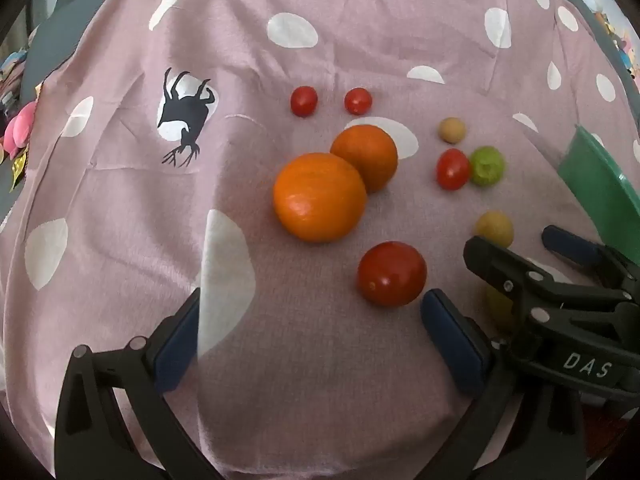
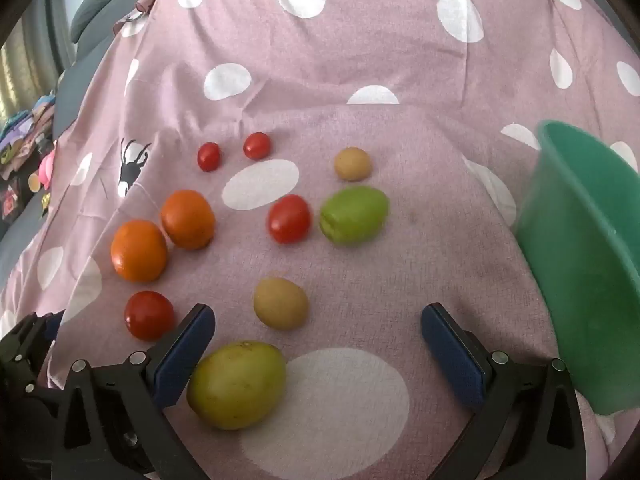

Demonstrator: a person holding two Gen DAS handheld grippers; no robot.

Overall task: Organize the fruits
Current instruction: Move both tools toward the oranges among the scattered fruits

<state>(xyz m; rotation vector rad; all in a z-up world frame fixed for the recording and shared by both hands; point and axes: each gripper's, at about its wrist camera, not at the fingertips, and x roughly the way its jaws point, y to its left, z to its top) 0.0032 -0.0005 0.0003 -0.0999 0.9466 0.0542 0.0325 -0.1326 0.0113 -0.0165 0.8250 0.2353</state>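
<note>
Right hand-held gripper (image 1: 532,248): reads "DAS", released | left hand-held gripper (image 1: 310,312): released, empty | fruits on spotted cloth (image 1: 320,40)

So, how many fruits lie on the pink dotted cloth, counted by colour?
Round orange fruits: 2
Red tomatoes: 4
Green oval fruits: 2
Small tan round fruits: 2
Total: 10, none yet visible in the green plastic bowl, though its inside is only partly seen.
</note>
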